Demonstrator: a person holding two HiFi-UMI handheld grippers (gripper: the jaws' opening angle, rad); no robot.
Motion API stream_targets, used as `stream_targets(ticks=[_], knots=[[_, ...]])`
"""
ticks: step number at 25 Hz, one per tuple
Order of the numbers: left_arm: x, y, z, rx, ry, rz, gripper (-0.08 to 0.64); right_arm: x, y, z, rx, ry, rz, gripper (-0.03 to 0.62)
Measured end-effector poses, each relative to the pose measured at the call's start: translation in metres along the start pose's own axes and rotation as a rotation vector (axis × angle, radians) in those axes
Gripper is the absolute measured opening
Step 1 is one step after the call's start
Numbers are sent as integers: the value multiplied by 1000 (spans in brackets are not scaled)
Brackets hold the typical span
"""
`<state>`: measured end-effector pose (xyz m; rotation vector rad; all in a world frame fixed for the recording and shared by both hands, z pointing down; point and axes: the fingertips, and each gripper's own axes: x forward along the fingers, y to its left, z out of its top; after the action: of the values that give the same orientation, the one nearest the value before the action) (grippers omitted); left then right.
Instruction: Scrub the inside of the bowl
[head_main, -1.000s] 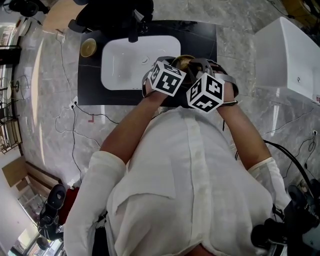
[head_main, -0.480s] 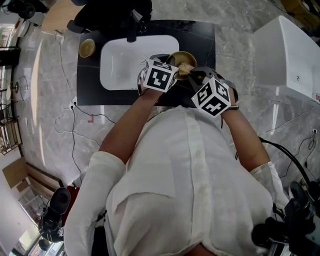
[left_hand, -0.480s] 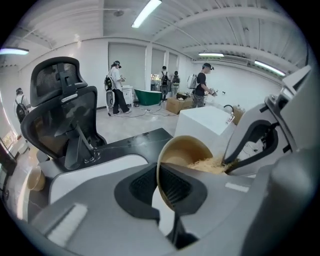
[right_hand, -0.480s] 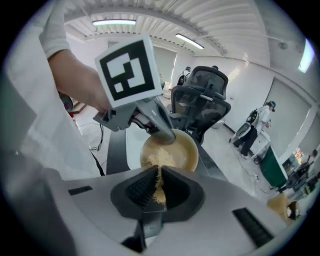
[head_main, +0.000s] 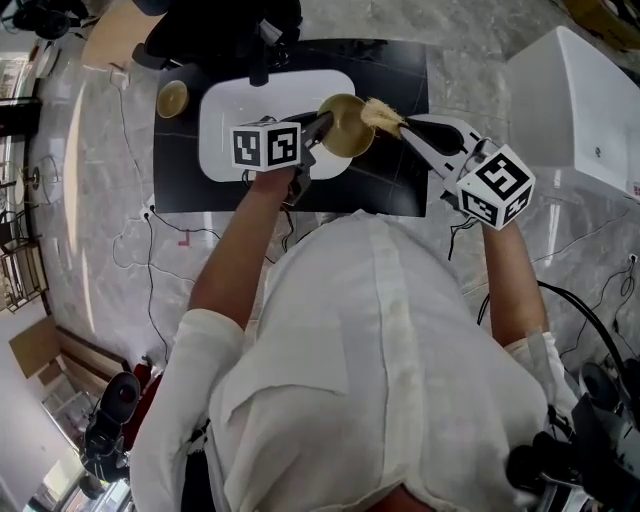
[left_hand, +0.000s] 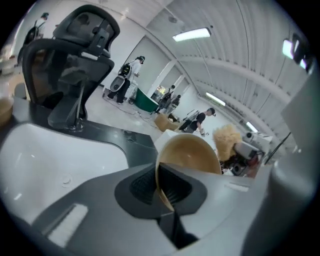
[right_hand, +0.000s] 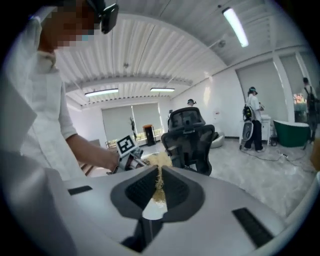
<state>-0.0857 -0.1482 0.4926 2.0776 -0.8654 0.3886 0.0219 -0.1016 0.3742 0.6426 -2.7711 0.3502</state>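
A tan bowl (head_main: 345, 123) is held in the air over the black counter, tipped on its side with its opening toward the right. My left gripper (head_main: 318, 128) is shut on the bowl's rim (left_hand: 162, 187), one pad inside and one outside. My right gripper (head_main: 400, 126) is shut on a straw-coloured scrubber (head_main: 380, 115), whose frayed end sits at the bowl's right rim. In the left gripper view the scrubber (left_hand: 226, 138) shows just right of the bowl (left_hand: 190, 152). In the right gripper view the scrubber (right_hand: 159, 175) runs out between the pads.
A white basin (head_main: 235, 120) is sunk in the black counter (head_main: 400, 180), with a dark tap (head_main: 262, 60) behind it. A second tan bowl (head_main: 172, 97) stands at the counter's left back corner. A white bathtub (head_main: 575, 110) is at the right. Cables lie on the marble floor.
Both grippers have spread apart and risen from in front of my chest. The bowl went up and left with the left gripper; the right gripper swung out to the right, scrubber now pointing at the bowl.
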Motion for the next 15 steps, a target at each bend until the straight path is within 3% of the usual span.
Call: stream_targets(ticks=[4, 7, 11, 15], knots=[[-9, -32, 0, -130, -49, -279, 11, -7, -25, 3, 85, -39, -9, 24], [-17, -59, -2, -167, -59, -470, 11, -1, -25, 7, 141, -82, 42, 25], [-22, -83, -8, -185, -43, -612, 11, 9, -5, 21, 164, -135, 141, 25], [-22, -90, -10, -231, -44, -663, 11, 9, 12, 32, 161, -178, 222, 25]])
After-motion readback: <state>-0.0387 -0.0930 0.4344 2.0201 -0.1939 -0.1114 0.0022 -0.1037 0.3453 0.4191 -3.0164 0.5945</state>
